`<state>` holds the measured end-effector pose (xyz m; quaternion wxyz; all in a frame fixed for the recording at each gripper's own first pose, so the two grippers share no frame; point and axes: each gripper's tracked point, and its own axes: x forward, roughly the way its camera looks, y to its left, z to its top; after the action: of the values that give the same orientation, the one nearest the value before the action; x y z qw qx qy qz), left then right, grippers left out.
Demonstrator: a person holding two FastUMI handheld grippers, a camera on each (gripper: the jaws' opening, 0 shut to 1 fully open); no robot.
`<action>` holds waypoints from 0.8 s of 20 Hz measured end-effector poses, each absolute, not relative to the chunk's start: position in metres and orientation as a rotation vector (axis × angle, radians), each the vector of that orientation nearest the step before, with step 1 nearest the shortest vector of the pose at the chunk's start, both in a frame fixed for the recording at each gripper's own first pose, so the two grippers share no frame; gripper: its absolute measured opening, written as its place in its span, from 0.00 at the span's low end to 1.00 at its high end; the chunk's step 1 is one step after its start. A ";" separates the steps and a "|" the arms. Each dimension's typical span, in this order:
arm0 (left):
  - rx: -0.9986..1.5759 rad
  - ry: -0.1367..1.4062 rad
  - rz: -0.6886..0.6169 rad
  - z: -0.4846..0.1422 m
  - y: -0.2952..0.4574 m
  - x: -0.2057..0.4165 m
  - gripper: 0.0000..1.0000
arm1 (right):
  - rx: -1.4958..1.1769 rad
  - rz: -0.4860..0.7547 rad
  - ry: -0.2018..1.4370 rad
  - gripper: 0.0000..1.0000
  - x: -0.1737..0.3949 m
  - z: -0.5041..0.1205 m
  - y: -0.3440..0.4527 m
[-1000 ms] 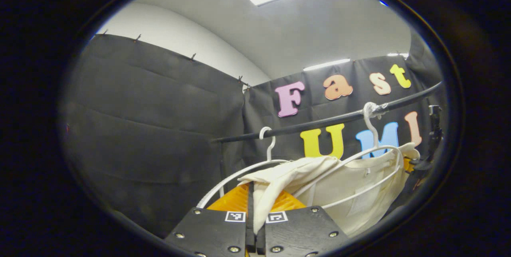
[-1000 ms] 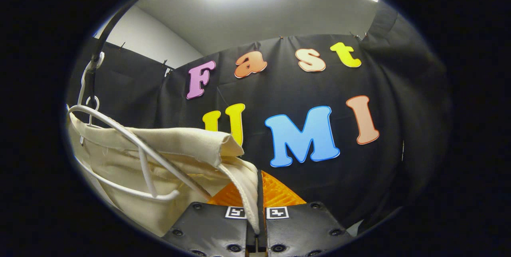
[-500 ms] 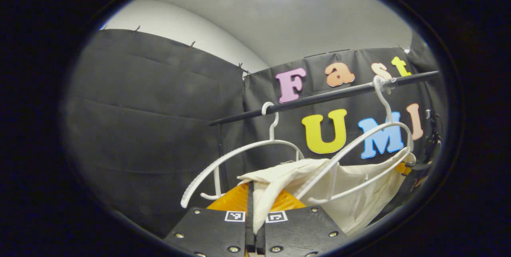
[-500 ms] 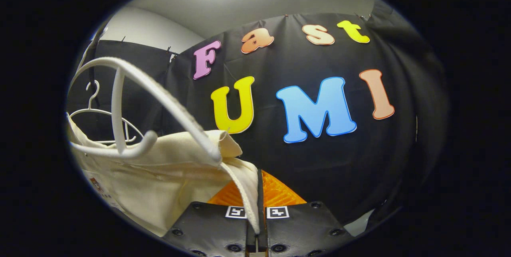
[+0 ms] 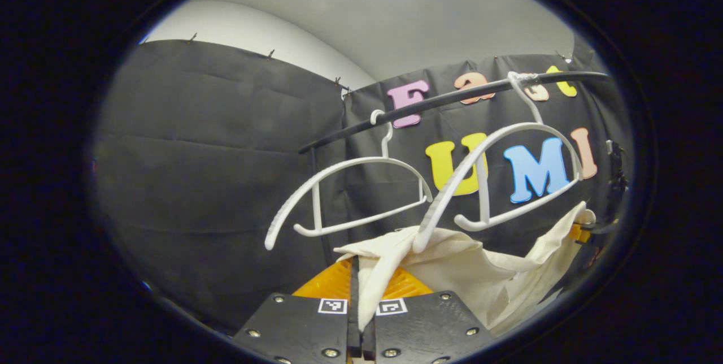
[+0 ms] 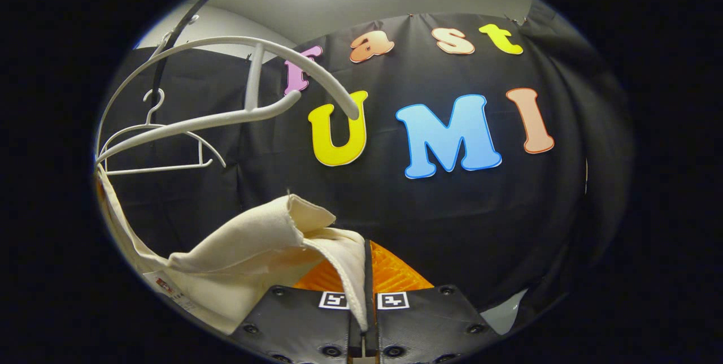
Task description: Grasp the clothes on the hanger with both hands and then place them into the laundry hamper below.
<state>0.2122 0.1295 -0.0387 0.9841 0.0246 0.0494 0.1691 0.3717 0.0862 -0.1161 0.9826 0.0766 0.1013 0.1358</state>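
A cream garment (image 5: 452, 273) sags between my two grippers, below the hangers. My left gripper (image 5: 361, 319) is shut on one shoulder of it. In the right gripper view the same garment (image 6: 254, 251) hangs to the left, and my right gripper (image 6: 364, 319) is shut on its other shoulder. The white hanger (image 5: 508, 177) it hung on dangles bare from the black rail (image 5: 452, 101); its left end touches the cloth. That hanger (image 6: 237, 87) sits above the cloth in the right gripper view. The right gripper (image 5: 587, 231) holds the far corner in the left gripper view.
A second bare white hanger (image 5: 350, 194) hangs further left on the rail, seen small as a white hanger (image 6: 164, 149) in the right gripper view. A black upright post (image 5: 316, 206) carries the rail's end. A black stand (image 5: 615, 177) rises at the right edge.
Both grippers have moved down with the garment. The cloth has slid off the hanger, which now swings bare above it.
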 end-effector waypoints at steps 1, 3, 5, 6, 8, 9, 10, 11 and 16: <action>0.048 0.105 0.332 -0.043 0.128 0.208 0.03 | 0.155 0.276 0.210 0.06 0.362 -0.118 0.087; 0.035 0.118 0.300 -0.053 0.123 0.198 0.02 | 0.151 0.283 0.218 0.06 0.342 -0.119 0.089; 0.038 0.132 0.279 -0.062 0.119 0.188 0.03 | 0.137 0.289 0.219 0.06 0.326 -0.119 0.091; 0.036 0.138 0.266 -0.067 0.119 0.184 0.03 | 0.137 0.293 0.222 0.06 0.317 -0.119 0.093; 0.022 0.144 0.236 -0.072 0.111 0.177 0.03 | 0.141 0.300 0.226 0.06 0.300 -0.117 0.097; 0.016 0.142 0.219 -0.074 0.104 0.174 0.03 | 0.145 0.307 0.228 0.06 0.291 -0.114 0.101; 0.011 0.141 0.200 -0.076 0.095 0.172 0.03 | 0.148 0.316 0.228 0.06 0.282 -0.112 0.105; 0.007 0.142 0.178 -0.080 0.086 0.168 0.02 | 0.150 0.325 0.228 0.06 0.272 -0.111 0.108; -0.025 0.172 0.070 -0.103 0.045 0.148 0.02 | 0.150 0.402 0.260 0.06 0.227 -0.115 0.141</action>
<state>0.1483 0.0447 -0.1028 0.9956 -0.0124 0.0861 0.0352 0.2269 0.1409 -0.1154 0.9687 0.0741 0.1286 0.1989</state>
